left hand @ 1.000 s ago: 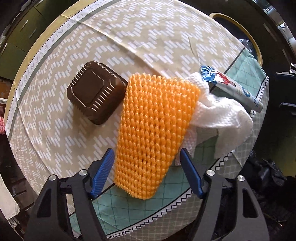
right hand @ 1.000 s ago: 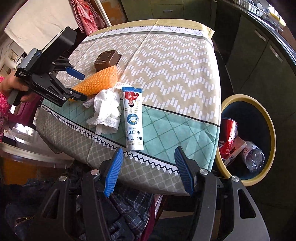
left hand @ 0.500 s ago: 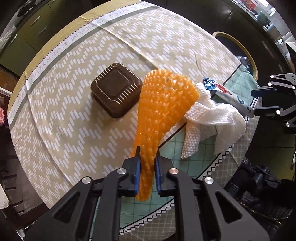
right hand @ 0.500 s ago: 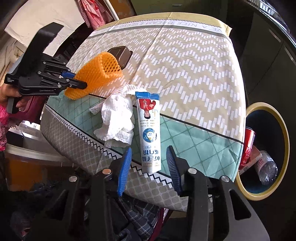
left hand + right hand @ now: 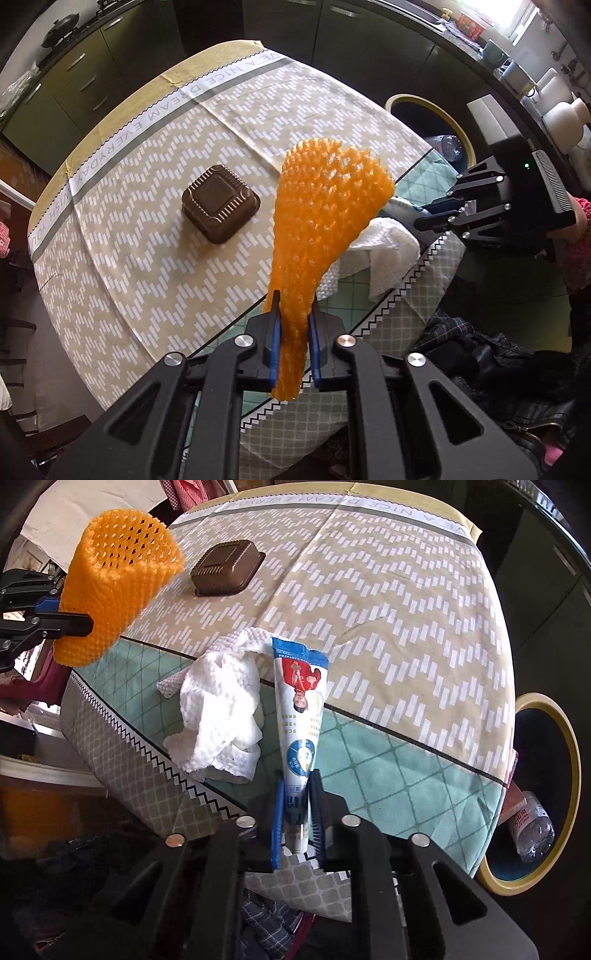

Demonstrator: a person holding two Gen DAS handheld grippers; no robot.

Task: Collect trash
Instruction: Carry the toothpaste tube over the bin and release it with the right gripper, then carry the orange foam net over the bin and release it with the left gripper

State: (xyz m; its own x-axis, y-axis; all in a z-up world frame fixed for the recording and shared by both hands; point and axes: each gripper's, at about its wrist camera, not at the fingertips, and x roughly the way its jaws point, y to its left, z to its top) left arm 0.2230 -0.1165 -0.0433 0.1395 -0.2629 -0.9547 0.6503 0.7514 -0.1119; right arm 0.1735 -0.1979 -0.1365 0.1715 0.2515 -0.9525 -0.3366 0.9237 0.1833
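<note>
Left gripper (image 5: pixel 293 332), frame bottom centre, is clamped on the orange net (image 5: pixel 325 214), lifted off the table (image 5: pixel 147 258). Right gripper (image 5: pixel 297 812) is closed on the tube (image 5: pixel 301 716); tissue (image 5: pixel 218 720) lies alongside. Box (image 5: pixel 225 568) upper centre; bin (image 5: pixel 570 746) far right.

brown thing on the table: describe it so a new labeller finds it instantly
Start at the table with the beige zigzag cloth. On the zigzag part, away from the green checked edge, sits the brown plastic tray, alone and upside down. It is dark, square and ribbed, unlike the white paper towel and the orange foam net the left gripper holds.
</note>
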